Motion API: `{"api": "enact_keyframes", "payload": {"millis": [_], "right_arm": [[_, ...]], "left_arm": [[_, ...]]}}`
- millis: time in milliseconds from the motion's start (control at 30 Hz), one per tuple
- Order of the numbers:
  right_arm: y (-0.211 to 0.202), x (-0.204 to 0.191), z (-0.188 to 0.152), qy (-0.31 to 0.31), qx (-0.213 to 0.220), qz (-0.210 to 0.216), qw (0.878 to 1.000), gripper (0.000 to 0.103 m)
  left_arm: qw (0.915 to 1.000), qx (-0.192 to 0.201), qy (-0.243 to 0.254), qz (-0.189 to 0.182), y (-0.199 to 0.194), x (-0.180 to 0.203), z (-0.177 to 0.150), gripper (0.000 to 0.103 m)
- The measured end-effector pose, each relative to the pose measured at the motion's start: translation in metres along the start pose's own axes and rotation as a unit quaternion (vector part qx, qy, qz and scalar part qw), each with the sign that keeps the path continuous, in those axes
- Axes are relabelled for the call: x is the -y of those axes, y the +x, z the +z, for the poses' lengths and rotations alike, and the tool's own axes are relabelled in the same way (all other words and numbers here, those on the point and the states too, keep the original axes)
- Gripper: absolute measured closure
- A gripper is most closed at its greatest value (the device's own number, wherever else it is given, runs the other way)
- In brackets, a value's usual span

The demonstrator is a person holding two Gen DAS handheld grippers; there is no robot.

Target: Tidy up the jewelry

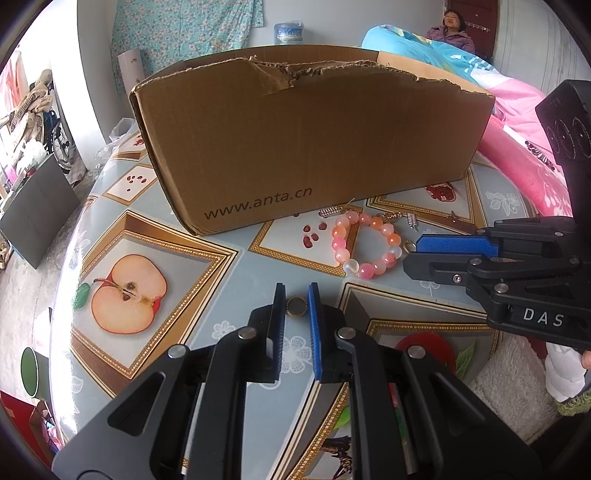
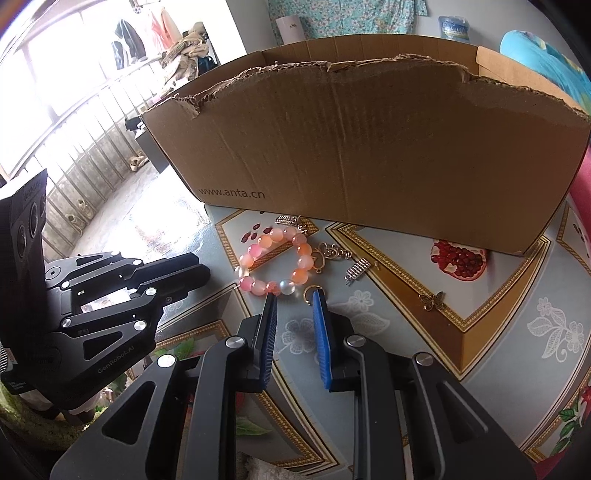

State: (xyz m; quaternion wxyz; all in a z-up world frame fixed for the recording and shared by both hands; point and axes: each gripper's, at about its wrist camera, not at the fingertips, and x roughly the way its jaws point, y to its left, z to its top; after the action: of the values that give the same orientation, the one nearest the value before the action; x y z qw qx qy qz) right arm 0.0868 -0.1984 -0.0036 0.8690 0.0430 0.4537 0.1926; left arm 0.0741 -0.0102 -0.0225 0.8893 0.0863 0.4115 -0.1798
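Note:
My left gripper [image 1: 297,295] is shut on a small round gold-rimmed piece [image 1: 297,306], held just above the fruit-print tablecloth [image 1: 207,280]. A pink and orange bead bracelet [image 1: 340,232] [image 2: 300,263] lies in front of the torn cardboard box [image 1: 314,147] [image 2: 369,147]. My right gripper [image 2: 294,301] [image 1: 412,254] points down at the bracelet's near side, its jaws a narrow gap apart with only cloth showing between them. A thin gold ring [image 2: 308,293] [image 1: 408,245] lies at its right fingertip. The left gripper [image 2: 203,282] shows at the left of the right wrist view.
Small charms lie along the box front: silver ridged bars [image 2: 356,273] [image 2: 286,220], a gold chain clasp [image 2: 328,254] and a butterfly [image 2: 433,301]. Pink bedding [image 1: 517,147] borders the table on the right. A person [image 1: 452,29] sits at the far back.

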Motion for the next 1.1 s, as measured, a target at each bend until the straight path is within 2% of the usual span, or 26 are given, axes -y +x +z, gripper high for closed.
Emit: {"api": "enact_keyframes", "payload": {"millis": [133,333,500,733,767,800,900,1100], "right_arm": [[-0.003,-0.006,0.0,-0.012,0.007,-0.006,1.0,0.083],[-0.007,-0.011,0.003,-0.08,0.012,-0.037,0.996,0.083],[0.003,-0.006,0.004,-0.128,-0.01,-0.019,0.991,0.083],[0.009,-0.009,0.013,-0.173,-0.019,0.007,0.985,0.084],[0.01,-0.008,0.014,-0.178,-0.02,0.01,0.984,0.085],[0.01,-0.007,0.015,-0.178,-0.021,0.015,0.984,0.092],[0.011,0.0,0.019,-0.166,-0.025,0.033,0.985,0.092],[0.009,0.013,0.02,-0.137,-0.02,0.037,0.99,0.093]], "left_arm": [[1.0,0.0,0.0,-0.001,0.0,0.0,0.0,0.092],[1.0,0.0,0.005,-0.002,0.0,0.001,0.001,0.092],[1.0,0.001,0.008,0.001,-0.001,0.003,0.001,0.092],[0.9999,0.0,0.011,0.004,0.0,0.004,0.001,0.092],[0.9999,0.0,0.011,0.004,0.0,0.004,0.001,0.092],[0.9999,0.0,0.012,0.004,0.0,0.004,0.001,0.092],[0.9999,0.0,0.013,0.005,0.0,0.004,0.001,0.092],[0.9998,-0.001,0.015,0.009,0.0,0.006,0.002,0.092]]}}
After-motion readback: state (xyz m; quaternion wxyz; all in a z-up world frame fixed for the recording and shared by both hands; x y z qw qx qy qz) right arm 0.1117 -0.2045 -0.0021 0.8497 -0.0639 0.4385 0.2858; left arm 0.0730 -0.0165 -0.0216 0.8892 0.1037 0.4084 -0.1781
